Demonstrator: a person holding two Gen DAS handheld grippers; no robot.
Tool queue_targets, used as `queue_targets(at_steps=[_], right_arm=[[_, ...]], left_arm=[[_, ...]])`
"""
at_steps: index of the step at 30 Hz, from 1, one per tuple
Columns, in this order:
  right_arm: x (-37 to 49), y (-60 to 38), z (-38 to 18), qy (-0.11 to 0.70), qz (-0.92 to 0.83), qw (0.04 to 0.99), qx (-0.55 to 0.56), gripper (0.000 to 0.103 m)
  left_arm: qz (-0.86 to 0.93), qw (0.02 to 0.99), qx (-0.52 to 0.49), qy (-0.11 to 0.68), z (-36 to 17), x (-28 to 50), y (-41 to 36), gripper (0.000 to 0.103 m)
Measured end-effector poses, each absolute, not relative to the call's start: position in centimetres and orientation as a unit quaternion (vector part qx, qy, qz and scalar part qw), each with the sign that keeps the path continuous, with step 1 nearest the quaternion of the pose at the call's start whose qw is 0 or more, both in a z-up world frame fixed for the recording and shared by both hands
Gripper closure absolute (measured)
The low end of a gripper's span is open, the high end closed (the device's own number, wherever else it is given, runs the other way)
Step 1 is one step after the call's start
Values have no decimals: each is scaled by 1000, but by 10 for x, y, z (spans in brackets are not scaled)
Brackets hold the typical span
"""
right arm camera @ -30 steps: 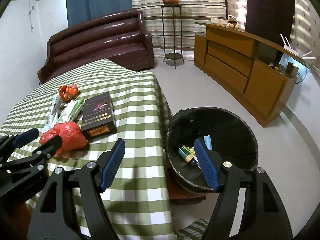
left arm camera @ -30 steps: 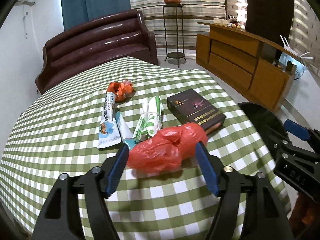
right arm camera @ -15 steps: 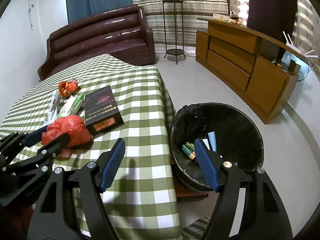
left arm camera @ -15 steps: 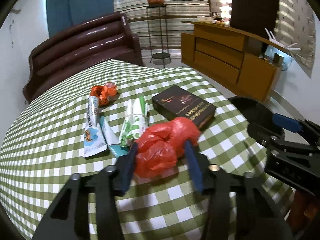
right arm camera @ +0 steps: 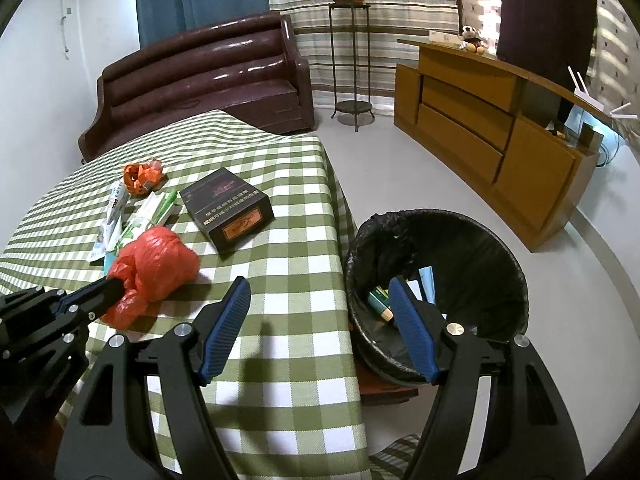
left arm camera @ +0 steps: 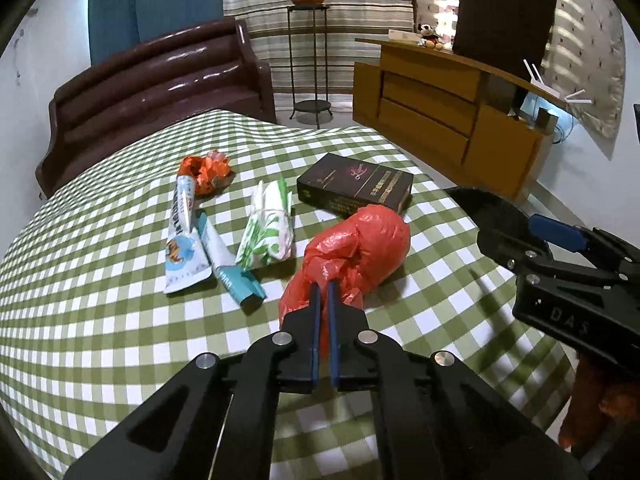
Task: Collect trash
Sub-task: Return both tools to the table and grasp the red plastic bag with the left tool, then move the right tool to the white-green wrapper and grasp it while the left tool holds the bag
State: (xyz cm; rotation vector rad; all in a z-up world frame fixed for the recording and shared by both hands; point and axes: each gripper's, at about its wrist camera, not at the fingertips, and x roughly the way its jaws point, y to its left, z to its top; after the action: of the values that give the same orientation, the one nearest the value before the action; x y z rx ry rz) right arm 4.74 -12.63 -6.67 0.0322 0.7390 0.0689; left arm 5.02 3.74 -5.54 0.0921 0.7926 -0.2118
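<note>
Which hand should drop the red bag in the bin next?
Left. The left gripper is already shut on the red bag. The right gripper is open and empty, hovering by the black bin.

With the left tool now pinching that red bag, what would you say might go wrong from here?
1. The left tool grips only a thin fold at the end of the red bag; the film may tear or slip when lifted.
2. The bag's far end lies against the dark box, so it may drag the box.
3. The bin sits below the table edge, near the open right tool; a swinging bag could snag it.
</note>
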Motion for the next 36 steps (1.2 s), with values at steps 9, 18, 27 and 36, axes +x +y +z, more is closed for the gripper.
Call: queue_targets(at_steps=[9,18,27,36], right_arm=[[45,-127,-66,360,34,932,16,33],[43,-124,-67,361,42,931,17,33],[44,-117,-65,361,48,931,16,33],[48,-91,-57,354,70,933,6,33]], left_arm=[[-80,917,26,391,-45,32,54,99],[-27,916,7,400,-43,22,83,99],[10,924,-9,381,-29,17,110,99],[66,927,-30,368,-26,22,155,99]])
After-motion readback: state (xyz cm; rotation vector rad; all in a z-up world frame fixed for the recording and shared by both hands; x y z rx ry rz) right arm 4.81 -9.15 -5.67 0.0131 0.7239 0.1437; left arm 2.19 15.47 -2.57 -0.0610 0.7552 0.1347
